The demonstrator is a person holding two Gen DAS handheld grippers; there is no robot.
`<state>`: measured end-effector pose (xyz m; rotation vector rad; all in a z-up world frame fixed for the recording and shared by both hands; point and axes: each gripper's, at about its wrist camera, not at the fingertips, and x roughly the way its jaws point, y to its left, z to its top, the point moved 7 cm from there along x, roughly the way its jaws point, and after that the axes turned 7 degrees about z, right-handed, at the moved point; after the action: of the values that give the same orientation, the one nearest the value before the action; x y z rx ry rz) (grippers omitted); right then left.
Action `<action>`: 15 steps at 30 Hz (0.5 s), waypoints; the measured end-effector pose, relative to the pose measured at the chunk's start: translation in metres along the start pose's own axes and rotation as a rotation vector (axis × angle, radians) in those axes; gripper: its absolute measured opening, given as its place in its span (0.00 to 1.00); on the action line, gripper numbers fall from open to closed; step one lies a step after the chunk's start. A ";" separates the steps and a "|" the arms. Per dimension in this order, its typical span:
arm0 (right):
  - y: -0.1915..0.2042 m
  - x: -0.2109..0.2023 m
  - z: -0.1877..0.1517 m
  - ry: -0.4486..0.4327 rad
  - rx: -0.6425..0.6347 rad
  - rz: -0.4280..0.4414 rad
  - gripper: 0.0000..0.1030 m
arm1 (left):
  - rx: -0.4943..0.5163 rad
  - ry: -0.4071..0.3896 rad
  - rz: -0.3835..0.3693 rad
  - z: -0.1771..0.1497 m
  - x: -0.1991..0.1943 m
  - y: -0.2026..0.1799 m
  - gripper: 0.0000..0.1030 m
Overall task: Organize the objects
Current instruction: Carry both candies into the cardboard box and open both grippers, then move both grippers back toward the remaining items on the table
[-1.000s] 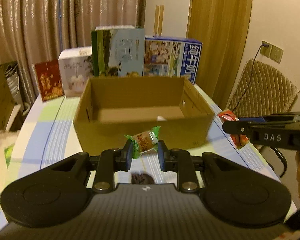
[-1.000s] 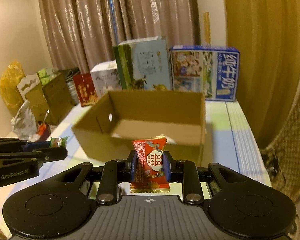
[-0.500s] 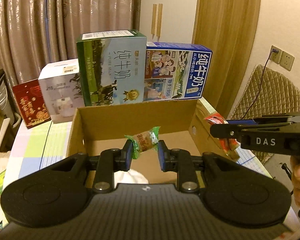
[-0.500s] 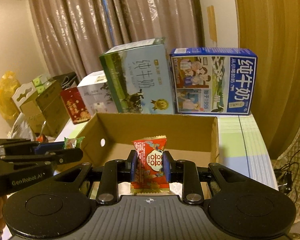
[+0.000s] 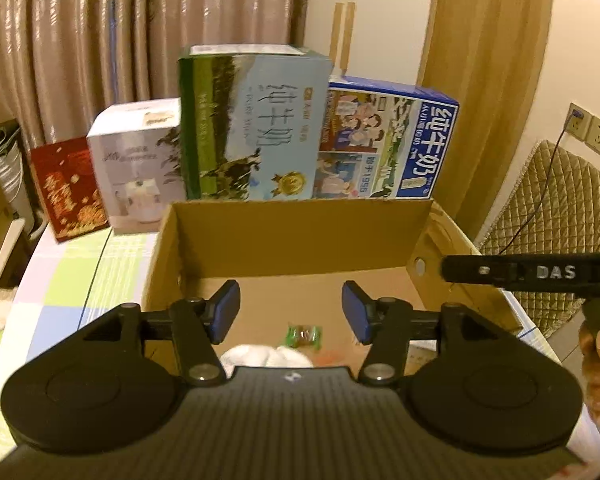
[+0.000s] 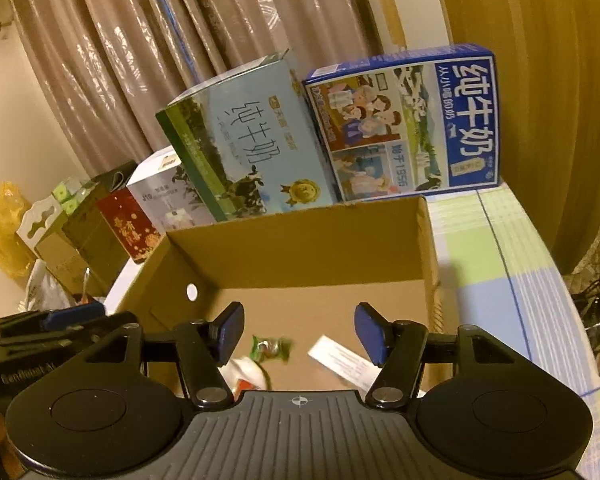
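Note:
An open cardboard box (image 5: pixel 300 236) (image 6: pixel 300 252) stands on the table. My left gripper (image 5: pixel 290 312) is open and empty above the box's near side. My right gripper (image 6: pixel 298 330) is also open and empty above the box. A green-wrapped snack (image 5: pixel 304 334) (image 6: pixel 270 347) lies blurred on the box floor. A bit of the red snack packet (image 6: pixel 244 385) shows by the right gripper's body, and a blurred red smear (image 5: pixel 328 358) shows in the left wrist view. A white wad (image 5: pixel 266 356) and a white paper slip (image 6: pixel 342 362) also lie inside.
Behind the box stand a green milk carton box (image 5: pixel 256 128), a blue milk box (image 5: pixel 388 140), a white box (image 5: pixel 140 168) and a red box (image 5: pixel 70 188). The right gripper's side (image 5: pixel 532 272) shows at the box's right wall. A quilted chair (image 5: pixel 552 208) stands to the right.
Both grippers moved forward over the box and opened. The green snack and the red packet dropped from the jaws into the box.

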<state>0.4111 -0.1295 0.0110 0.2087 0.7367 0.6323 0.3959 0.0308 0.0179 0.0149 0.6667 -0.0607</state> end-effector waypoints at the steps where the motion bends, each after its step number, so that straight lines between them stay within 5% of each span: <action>1: 0.000 -0.004 -0.002 -0.002 -0.005 -0.008 0.58 | -0.006 0.003 0.006 -0.002 -0.003 0.003 0.50; 6: 0.010 -0.031 -0.013 -0.015 -0.014 -0.013 0.62 | -0.024 -0.013 0.015 -0.011 -0.034 0.013 0.52; 15: 0.044 -0.119 -0.051 -0.108 -0.029 -0.002 0.69 | -0.070 -0.053 0.031 -0.043 -0.116 0.018 0.74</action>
<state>0.2887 -0.1685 0.0577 0.2133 0.6230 0.6247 0.2798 0.0559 0.0554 -0.0433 0.6152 -0.0075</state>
